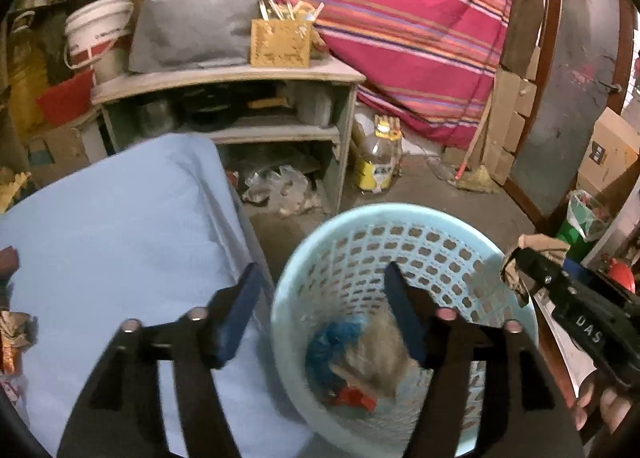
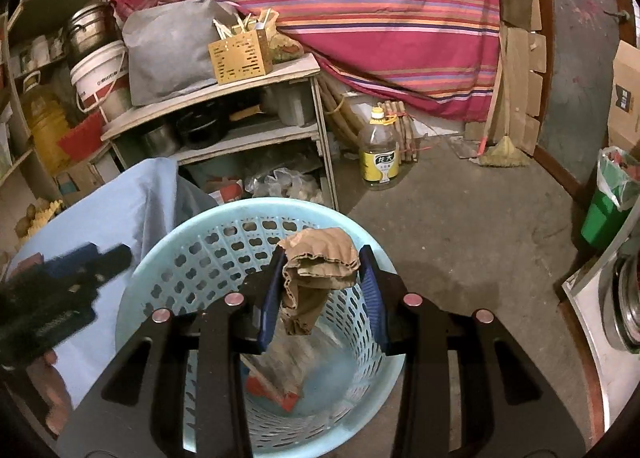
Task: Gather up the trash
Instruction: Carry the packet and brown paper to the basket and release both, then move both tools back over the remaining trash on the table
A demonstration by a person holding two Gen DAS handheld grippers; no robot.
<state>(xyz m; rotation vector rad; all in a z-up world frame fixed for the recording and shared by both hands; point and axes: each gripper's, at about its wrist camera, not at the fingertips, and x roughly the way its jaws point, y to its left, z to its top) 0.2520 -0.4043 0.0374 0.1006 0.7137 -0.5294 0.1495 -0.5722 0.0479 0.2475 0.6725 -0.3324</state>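
A light blue perforated basket [image 1: 472,258] [image 2: 192,258] stands on the floor beside a table with a light blue cloth [image 1: 120,226]. Inside lie crumpled trash: a blue piece [image 1: 332,346], brown paper [image 1: 380,358] and a red scrap [image 1: 356,398] [image 2: 280,398]. My right gripper [image 2: 322,270] is shut on a crumpled piece of brown cardboard [image 2: 320,266] and holds it over the basket's opening; it shows in the left wrist view [image 1: 520,258] at the basket's right rim. My left gripper [image 1: 324,278] is open and empty above the gap between table and basket.
More trash [image 1: 12,338] lies at the cloth's left edge. A wooden shelf unit [image 1: 240,78] with a grey bag stands behind. An oil bottle [image 2: 378,150], plastic bags [image 2: 288,182], a broom [image 2: 504,150] and a green bin [image 2: 604,214] are on the floor.
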